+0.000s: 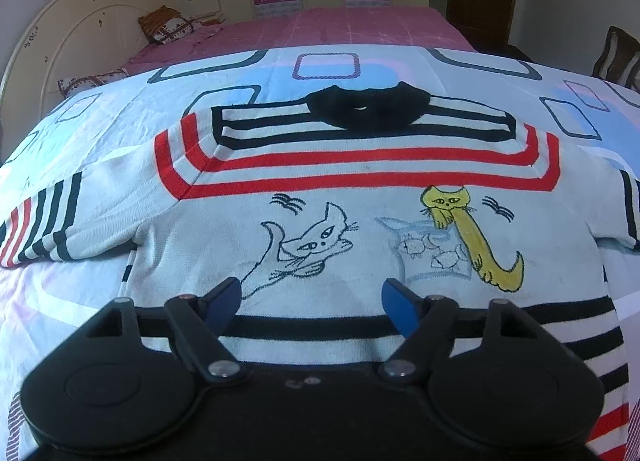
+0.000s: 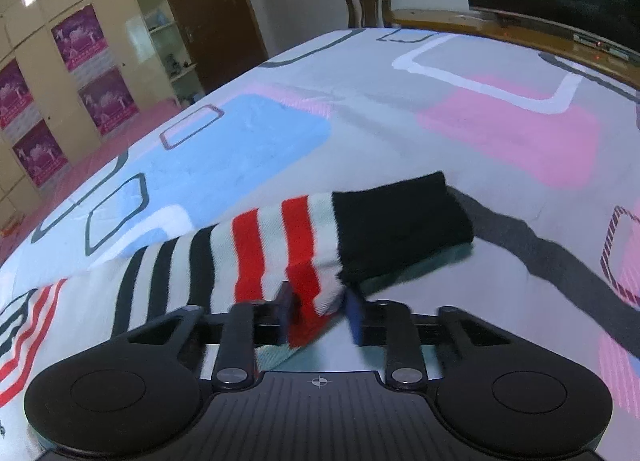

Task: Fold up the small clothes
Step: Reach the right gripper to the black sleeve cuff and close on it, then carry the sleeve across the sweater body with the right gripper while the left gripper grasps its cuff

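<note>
- Striped knit sweater lies flat, face up, mid-bedsheet.
- Left gripper wide, hovering over hem.
- Right gripper pinches sleeve near black cuff.
- Advice: carry sleeve across chest, keep it taut, lay flat.

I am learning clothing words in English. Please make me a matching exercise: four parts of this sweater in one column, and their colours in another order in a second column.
1. collar
2. sleeve cuff
3. long cat
4. chest bands

a. yellow
b. red
c. black, beside red and white stripes
d. black, at the neck opening

Pairs: 1-d, 2-c, 3-a, 4-b
</note>
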Action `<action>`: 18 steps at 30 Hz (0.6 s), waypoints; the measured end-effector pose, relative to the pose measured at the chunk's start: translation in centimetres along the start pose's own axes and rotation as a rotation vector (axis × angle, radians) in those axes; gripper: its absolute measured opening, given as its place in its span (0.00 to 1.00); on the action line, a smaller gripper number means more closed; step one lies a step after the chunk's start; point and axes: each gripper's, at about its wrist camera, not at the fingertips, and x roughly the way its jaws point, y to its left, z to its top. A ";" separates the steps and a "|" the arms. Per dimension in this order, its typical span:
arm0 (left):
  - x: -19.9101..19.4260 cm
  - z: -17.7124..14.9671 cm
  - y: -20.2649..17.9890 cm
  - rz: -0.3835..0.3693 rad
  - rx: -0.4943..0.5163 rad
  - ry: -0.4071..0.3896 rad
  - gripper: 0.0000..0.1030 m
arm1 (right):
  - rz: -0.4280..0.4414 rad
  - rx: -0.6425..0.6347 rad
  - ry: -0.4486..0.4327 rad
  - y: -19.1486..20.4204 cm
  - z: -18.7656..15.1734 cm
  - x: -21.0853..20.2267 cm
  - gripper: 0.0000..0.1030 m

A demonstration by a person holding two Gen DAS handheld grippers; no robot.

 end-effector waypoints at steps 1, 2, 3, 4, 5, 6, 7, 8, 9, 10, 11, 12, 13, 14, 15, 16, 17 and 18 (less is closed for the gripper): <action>0.0 0.0 0.1 -0.003 0.005 -0.002 0.73 | 0.006 0.001 -0.006 -0.1 0.0 -0.2 0.14; 0.0 0.0 0.2 -0.006 0.009 -0.004 0.73 | 0.021 0.006 -0.019 -0.1 0.2 -0.6 0.11; 0.0 0.0 0.4 -0.012 0.011 -0.004 0.73 | 0.028 0.003 -0.033 0.2 0.2 -1.0 0.08; 0.1 0.1 0.6 -0.020 0.009 -0.005 0.73 | 0.039 -0.006 -0.051 0.5 0.3 -1.5 0.08; 0.2 0.2 0.8 -0.033 0.007 -0.006 0.71 | 0.049 -0.021 -0.069 1.1 0.5 -1.8 0.08; 0.3 0.3 1.0 -0.049 0.003 -0.008 0.70 | 0.062 -0.039 -0.088 1.9 0.5 -2.5 0.07; 0.4 0.4 1.2 -0.058 -0.001 -0.007 0.68 | 0.082 -0.056 -0.106 2.8 0.7 -3.2 0.07; 0.6 0.6 1.4 -0.063 -0.003 -0.008 0.68 | 0.100 -0.074 -0.122 3.8 0.7 -3.8 0.07; 0.7 0.7 1.7 -0.070 -0.004 -0.011 0.68 | 0.124 -0.098 -0.139 5.1 0.8 -4.5 0.07; 0.9 0.9 2.0 -0.076 -0.005 -0.014 0.68 | 0.147 -0.124 -0.153 6.6 0.7 -5.0 0.07; 1.0 1.1 2.3 -0.077 -0.007 -0.015 0.68 | 0.172 -0.154 -0.164 8.1 0.5 -5.7 0.07; 1.1 1.3 2.7 -0.079 -0.014 -0.016 0.68 | 0.205 -0.183 -0.171 9.9 0.3 -6.4 0.07; 1.2 1.5 3.1 -0.081 -0.023 -0.020 0.68 | 0.238 -0.206 -0.174 11.6 -0.1 -6.9 0.07; 1.3 1.6 3.6 -0.081 -0.031 -0.024 0.68 | 0.276 -0.238 -0.177 13.5 -0.5 -7.4 0.07; 1.4 1.7 4.0 -0.078 -0.035 -0.030 0.68 | 0.314 -0.272 -0.179 15.6 -1.2 -7.9 0.07; 1.5 1.8 4.5 -0.071 -0.036 -0.037 0.68 | 0.352 -0.297 -0.174 17.4 -1.9 -8.3 0.07; 1.5 1.8 4.9 -0.061 -0.035 -0.042 0.69 | 0.392 -0.317 -0.162 19.2 -2.7 -8.6 0.07; 1.6 1.8 5.4 -0.051 -0.035 -0.047 0.69 | 0.432 -0.335 -0.146 21.1 -3.7 -8.8 0.07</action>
